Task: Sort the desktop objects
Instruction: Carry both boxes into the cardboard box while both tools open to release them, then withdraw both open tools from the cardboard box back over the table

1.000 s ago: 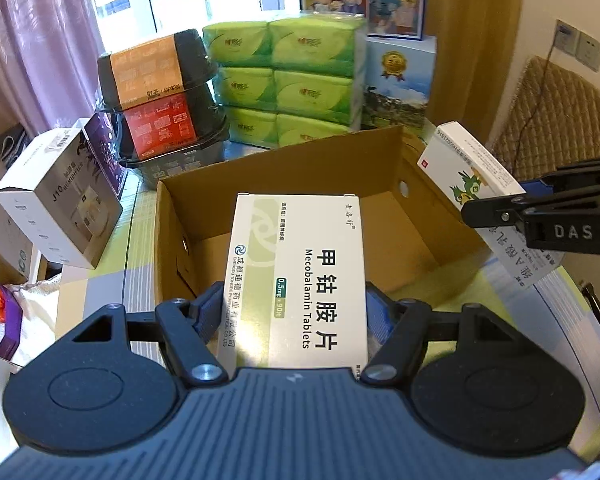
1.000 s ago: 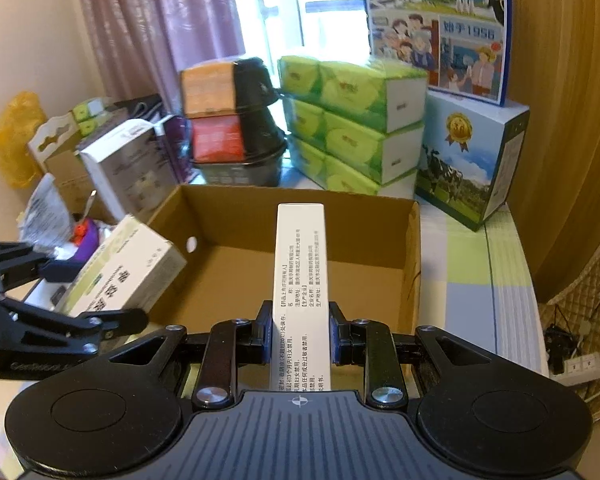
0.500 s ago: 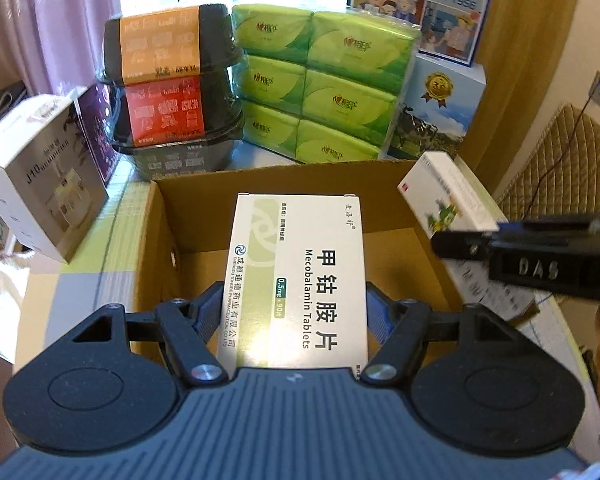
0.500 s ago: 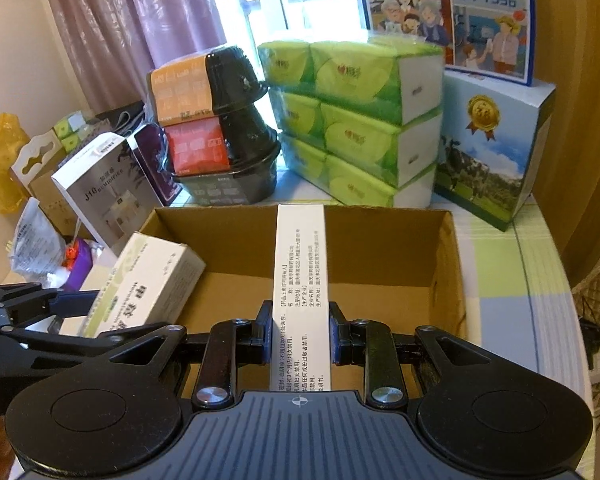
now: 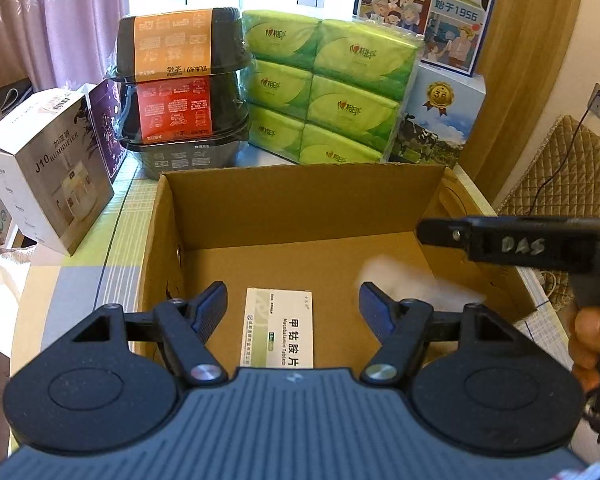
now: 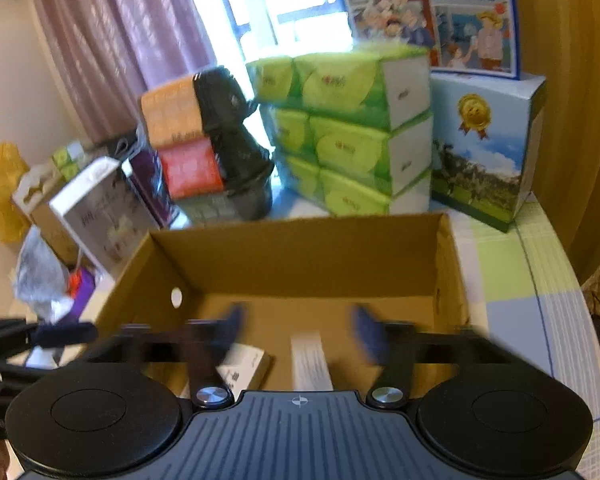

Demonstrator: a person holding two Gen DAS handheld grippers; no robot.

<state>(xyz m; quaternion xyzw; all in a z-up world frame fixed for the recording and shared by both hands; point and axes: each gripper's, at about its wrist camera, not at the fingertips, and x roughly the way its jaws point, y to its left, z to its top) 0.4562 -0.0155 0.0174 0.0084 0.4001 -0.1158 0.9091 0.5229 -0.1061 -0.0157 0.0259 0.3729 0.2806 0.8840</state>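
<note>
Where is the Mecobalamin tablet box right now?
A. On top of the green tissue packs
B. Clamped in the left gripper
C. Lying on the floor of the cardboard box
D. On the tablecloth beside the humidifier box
C: the Mecobalamin tablet box lies flat on the cardboard box floor, and the left gripper fingers are spread clear of it.

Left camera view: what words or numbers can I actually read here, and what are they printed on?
"Mecobalamin Tablets": medicine box lying in the cardboard box.
"J10 HUMIDIFIER": white carton at left.
"1956": milk poster box at back.
"DAS": handwritten on the right gripper.
Green tissue packs carry a small logo, too small to read.
Orange and red bowl labels: print too small.
</note>
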